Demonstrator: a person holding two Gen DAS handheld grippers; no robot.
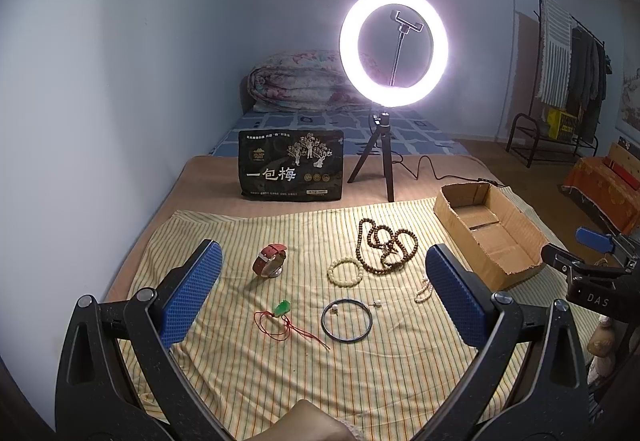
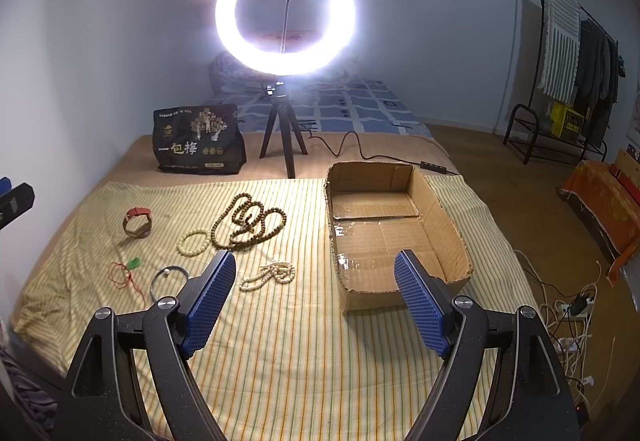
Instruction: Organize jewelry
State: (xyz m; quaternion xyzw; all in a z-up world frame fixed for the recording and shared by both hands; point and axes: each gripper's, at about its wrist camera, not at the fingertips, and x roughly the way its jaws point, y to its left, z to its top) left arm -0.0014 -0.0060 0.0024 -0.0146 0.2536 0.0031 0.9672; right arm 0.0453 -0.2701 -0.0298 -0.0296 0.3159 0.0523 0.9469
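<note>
Jewelry lies on a striped yellow cloth (image 1: 280,381): a red-strap watch (image 1: 270,260), a long brown bead necklace (image 1: 386,245), a cream bead bracelet (image 1: 345,271), a dark bangle (image 1: 346,321), a green pendant on red cord (image 1: 282,308) and a pearl strand (image 2: 270,275). An empty cardboard box (image 2: 384,225) stands at the right. My left gripper (image 1: 320,293) is open above the bangle. My right gripper (image 2: 316,289) is open and empty, between the pearl strand and the box.
A lit ring light on a tripod (image 2: 285,13) and a black snack bag (image 2: 198,141) stand behind the cloth. A bed with a folded quilt (image 1: 296,81) is beyond. A clothes rack (image 2: 576,53) and floor cables (image 2: 568,313) are at the right.
</note>
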